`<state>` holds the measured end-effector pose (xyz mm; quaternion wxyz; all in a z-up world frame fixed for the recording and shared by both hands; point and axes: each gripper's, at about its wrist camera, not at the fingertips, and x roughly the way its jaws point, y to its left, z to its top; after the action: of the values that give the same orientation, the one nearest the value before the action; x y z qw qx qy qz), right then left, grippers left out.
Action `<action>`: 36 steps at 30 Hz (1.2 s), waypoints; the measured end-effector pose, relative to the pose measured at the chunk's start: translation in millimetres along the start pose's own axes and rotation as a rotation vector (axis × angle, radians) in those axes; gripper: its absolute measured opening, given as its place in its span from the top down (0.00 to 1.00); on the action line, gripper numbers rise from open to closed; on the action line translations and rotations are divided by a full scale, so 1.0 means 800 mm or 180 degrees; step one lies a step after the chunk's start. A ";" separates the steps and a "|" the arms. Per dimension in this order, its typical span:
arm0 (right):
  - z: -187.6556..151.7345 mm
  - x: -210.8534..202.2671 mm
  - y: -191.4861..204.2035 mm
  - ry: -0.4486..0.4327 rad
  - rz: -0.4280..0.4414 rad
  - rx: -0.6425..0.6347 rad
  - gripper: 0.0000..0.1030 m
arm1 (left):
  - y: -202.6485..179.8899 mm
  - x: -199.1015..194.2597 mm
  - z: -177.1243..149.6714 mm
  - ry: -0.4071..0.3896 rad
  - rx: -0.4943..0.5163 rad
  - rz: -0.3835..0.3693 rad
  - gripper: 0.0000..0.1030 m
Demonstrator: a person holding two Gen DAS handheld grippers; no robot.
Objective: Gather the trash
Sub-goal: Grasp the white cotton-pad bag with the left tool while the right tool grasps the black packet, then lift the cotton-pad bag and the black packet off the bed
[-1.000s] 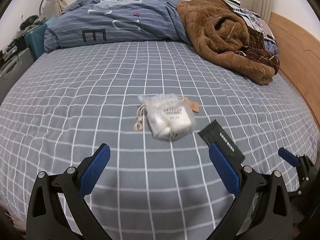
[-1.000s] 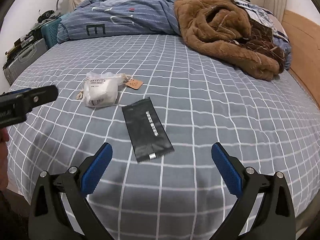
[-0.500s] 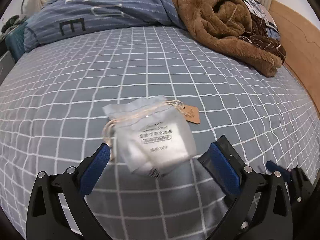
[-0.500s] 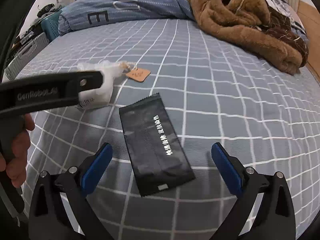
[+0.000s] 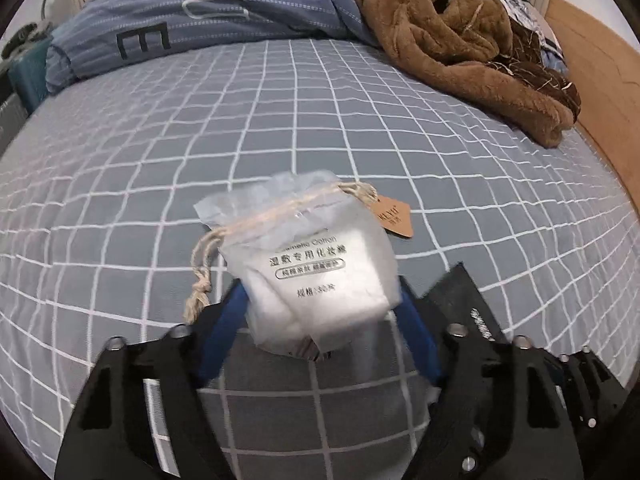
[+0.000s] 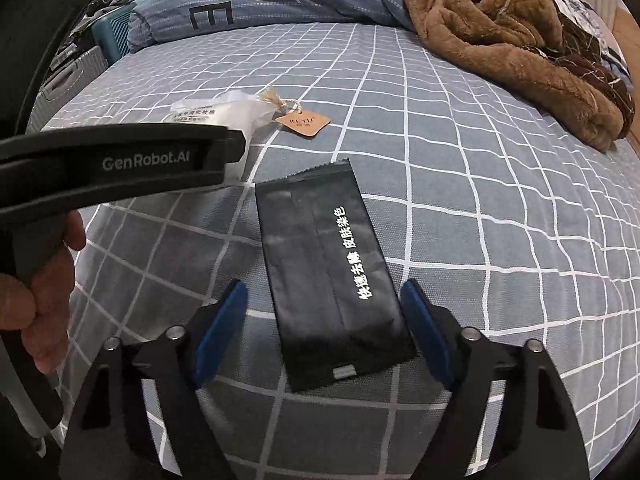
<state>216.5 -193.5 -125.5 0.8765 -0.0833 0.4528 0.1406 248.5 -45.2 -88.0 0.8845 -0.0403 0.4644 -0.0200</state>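
My bed [image 5: 280, 120] wears a grey sheet crossed by a white grid. The pouch [image 5: 316, 276] is milky white with a beige cord and a tan tag [image 5: 394, 216]. The packet [image 6: 328, 272] is black with white lettering. My grippers are black with blue pads [image 6: 222, 332]. The blanket [image 5: 460, 40] is brown; the duvet [image 5: 192, 16] is blue with thin white stripes and a dark letter E.

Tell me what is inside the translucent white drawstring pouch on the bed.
Through the translucent white drawstring pouch a soft white padded mass shows, filling its lower part. Single pieces cannot be told apart: the cloudy film and printed label cover them. The cord-tied neck looks empty.
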 end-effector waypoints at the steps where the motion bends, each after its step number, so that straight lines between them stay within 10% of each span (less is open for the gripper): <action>1: 0.000 0.000 -0.001 0.0005 0.0005 -0.0004 0.38 | 0.000 0.000 -0.001 -0.0001 -0.0017 -0.0005 0.40; 18: 0.009 -0.013 -0.013 0.0037 0.0133 0.0070 0.72 | 0.002 -0.018 0.000 -0.0068 -0.0072 -0.0025 0.44; 36: 0.022 -0.078 -0.024 -0.0143 -0.0061 0.0160 0.73 | 0.006 -0.078 -0.002 -0.0197 -0.0070 -0.0007 0.44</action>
<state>202.1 -217.2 -64.0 0.8896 -0.0625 0.4355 0.1226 211.8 -35.7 -38.5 0.8979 -0.0512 0.4370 -0.0146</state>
